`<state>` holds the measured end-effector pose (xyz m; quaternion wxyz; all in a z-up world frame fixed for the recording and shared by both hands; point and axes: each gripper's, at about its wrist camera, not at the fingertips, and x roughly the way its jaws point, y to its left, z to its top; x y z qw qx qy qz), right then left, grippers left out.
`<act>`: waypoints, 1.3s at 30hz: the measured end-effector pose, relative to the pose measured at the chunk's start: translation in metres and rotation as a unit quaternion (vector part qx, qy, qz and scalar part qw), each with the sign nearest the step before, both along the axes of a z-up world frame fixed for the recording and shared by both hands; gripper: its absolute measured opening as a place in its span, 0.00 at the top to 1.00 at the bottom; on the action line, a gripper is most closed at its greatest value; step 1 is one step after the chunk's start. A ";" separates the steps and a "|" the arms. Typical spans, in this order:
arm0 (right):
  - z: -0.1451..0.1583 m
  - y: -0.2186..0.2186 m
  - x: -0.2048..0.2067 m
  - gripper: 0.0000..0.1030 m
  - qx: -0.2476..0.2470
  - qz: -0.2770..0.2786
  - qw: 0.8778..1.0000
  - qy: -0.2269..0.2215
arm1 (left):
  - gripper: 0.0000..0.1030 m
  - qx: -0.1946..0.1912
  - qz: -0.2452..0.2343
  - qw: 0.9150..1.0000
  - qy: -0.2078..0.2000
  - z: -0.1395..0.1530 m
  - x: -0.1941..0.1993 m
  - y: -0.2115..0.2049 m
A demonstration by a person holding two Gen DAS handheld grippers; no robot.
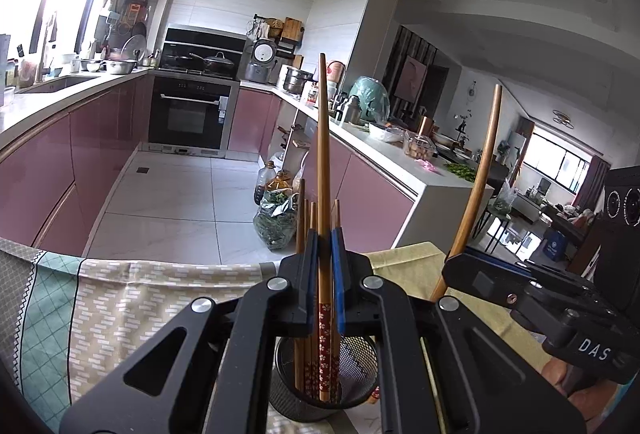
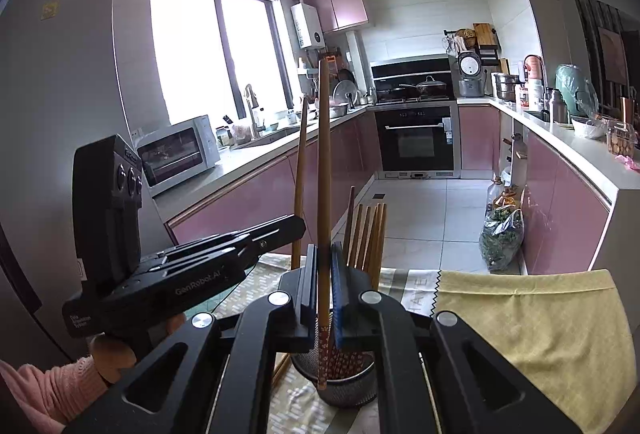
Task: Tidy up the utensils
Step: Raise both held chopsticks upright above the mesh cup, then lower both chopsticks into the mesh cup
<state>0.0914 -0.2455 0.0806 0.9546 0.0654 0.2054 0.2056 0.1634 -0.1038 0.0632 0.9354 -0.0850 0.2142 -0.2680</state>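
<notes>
Holding one chopstick [image 1: 323, 154] upright, your left gripper [image 1: 324, 254] has its jaws closed on the shaft, directly above the black mesh holder [image 1: 360, 366]. Your right gripper [image 2: 323, 266] also clamps a single chopstick [image 2: 324, 162] over the same holder. More chopsticks [image 2: 370, 234] stand inside it, on the patterned cloth [image 1: 140, 298].

Brown chopsticks [image 1: 324, 162] with red flowered ends beside the black mesh holder [image 1: 360, 382]; yellow cloth [image 2: 540, 330] right of it, pink cabinets [image 2: 560, 210] beyond.
</notes>
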 end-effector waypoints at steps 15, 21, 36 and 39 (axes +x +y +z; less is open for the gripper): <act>-0.004 -0.002 0.008 0.95 0.016 -0.008 1.000 0.004 | 0.93 0.024 0.008 1.000 0.008 -0.026 0.013 -0.012; -0.003 -0.001 0.013 0.95 0.017 -0.012 1.000 0.001 | 0.93 0.033 0.009 0.999 0.016 -0.035 0.015 -0.011; -0.019 0.003 0.029 0.95 0.019 -0.011 0.999 0.035 | 0.93 0.064 0.003 0.997 0.035 -0.048 0.014 -0.009; -0.029 0.006 0.034 0.95 0.011 -0.006 0.998 0.057 | 0.93 0.087 -0.002 0.995 0.042 -0.050 0.015 -0.017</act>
